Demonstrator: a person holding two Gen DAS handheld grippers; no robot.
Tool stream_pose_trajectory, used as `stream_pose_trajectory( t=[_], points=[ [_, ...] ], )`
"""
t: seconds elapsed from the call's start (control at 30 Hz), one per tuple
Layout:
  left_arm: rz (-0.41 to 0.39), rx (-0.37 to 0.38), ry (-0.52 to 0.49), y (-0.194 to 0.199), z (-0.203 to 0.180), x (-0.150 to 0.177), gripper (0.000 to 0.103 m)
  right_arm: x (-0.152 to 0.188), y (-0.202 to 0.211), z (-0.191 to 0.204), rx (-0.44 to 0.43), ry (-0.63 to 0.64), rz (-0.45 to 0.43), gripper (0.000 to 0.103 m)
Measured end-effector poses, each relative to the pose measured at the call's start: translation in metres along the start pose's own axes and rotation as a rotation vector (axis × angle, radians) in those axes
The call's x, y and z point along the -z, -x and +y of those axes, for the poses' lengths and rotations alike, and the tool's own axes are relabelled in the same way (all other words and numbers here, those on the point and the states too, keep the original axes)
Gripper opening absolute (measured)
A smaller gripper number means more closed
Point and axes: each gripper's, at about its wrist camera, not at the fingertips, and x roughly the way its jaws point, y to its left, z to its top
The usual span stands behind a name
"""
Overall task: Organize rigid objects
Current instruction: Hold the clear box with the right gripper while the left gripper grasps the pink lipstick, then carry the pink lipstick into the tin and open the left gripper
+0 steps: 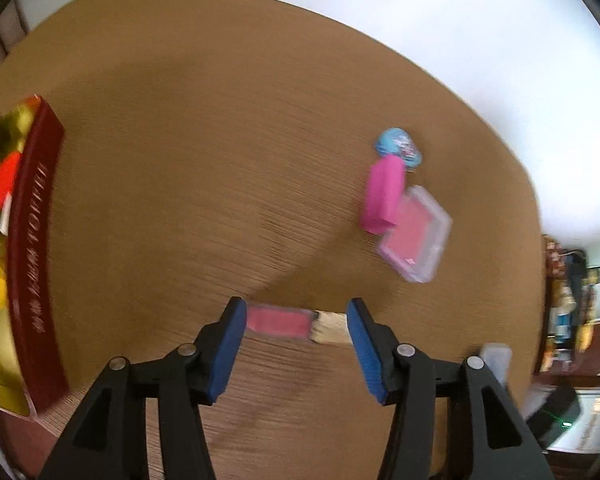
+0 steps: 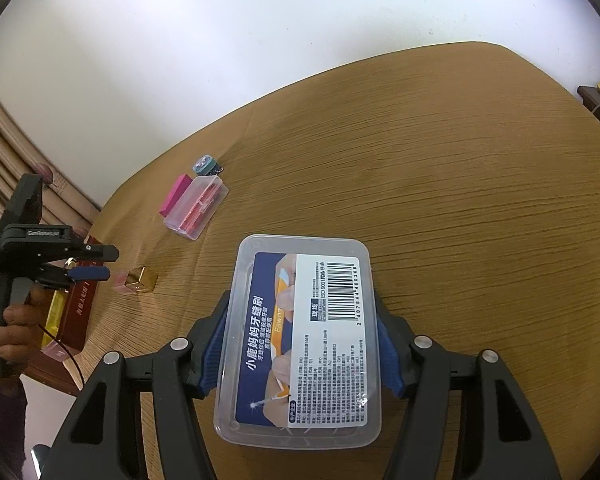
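My left gripper [image 1: 296, 320] is open above a small pink and gold lipstick [image 1: 296, 322] that lies on the brown table [image 1: 204, 152] between the blue pads; the view is blurred. In the right wrist view the same lipstick [image 2: 138, 281] lies just ahead of the left gripper [image 2: 88, 268]. My right gripper [image 2: 300, 316] is shut on a clear plastic box with a blue and white label [image 2: 304, 336], held above the table. A red box [image 1: 32, 256] with a gold inside holds several items at the left.
A pink block [image 1: 382, 196], a clear case with pink contents [image 1: 416, 234] and a small blue round item [image 1: 398, 147] lie together at the right of the table; they also show in the right wrist view [image 2: 196, 206]. A white wall lies beyond the table.
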Motion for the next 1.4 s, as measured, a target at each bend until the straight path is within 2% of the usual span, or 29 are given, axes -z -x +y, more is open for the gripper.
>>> stream_pose_trajectory(
  t=[0.07,0.13,0.17,0.27,0.33,0.47,0.53,0.63,0.8,0.93,0.97,1.0,1.03,1.07,1.3,1.4],
  points=[
    [-0.032,-0.015,-0.040,0.003,-0.011,0.002,0.054,0.000,0.000,0.000,-0.001,-0.001,0.000,0.060],
    [-0.084,-0.125,-0.136,0.005,-0.028,0.003,0.054,0.000,0.001,-0.001,-0.002,0.001,0.000,0.060],
    [-0.096,-0.149,-0.186,0.007,-0.032,0.001,0.054,0.000,0.001,-0.001,-0.003,0.000,0.000,0.060],
    [-0.068,-0.130,-0.385,0.005,-0.042,0.004,0.054,0.000,0.000,-0.001,-0.006,-0.001,0.000,0.060],
    [-0.079,-0.107,-0.548,0.008,-0.050,0.012,0.054,0.000,0.000,0.000,-0.006,-0.001,-0.001,0.060],
    [-0.159,-0.186,-0.843,0.006,-0.071,0.041,0.054,0.000,0.000,0.000,-0.005,-0.001,-0.001,0.060],
    [-0.122,-0.193,-0.927,-0.006,-0.072,0.049,0.054,0.001,0.001,0.000,-0.004,-0.001,-0.002,0.060],
    [-0.090,-0.219,-0.948,-0.024,-0.067,0.042,0.054,0.000,0.001,0.000,-0.004,-0.001,-0.001,0.060],
    [-0.012,-0.154,-0.955,-0.040,-0.063,0.029,0.054,0.000,0.000,0.002,0.004,0.008,-0.001,0.060],
    [0.056,-0.161,-0.957,-0.060,-0.059,0.026,0.054,0.000,-0.001,0.005,0.017,0.028,0.001,0.060],
    [0.054,-0.142,-0.936,-0.061,-0.055,0.024,0.052,0.000,-0.002,0.006,0.022,0.035,0.001,0.061],
    [0.062,-0.114,-0.905,-0.062,-0.053,0.021,0.046,0.000,-0.002,0.007,0.026,0.040,0.002,0.061],
    [0.066,-0.092,-0.877,-0.062,-0.050,0.019,0.030,0.000,-0.002,0.008,0.029,0.044,0.002,0.061],
    [0.053,-0.088,-0.845,-0.060,-0.048,0.019,0.020,0.000,-0.003,0.008,0.032,0.049,0.002,0.061],
    [-0.051,-0.128,-0.701,-0.047,-0.036,0.050,0.020,0.003,-0.005,0.016,0.080,0.095,-0.001,0.061],
    [-0.071,-0.086,-0.576,-0.036,-0.025,0.063,0.020,0.006,-0.010,0.026,0.137,0.148,-0.001,0.061]
  ],
)
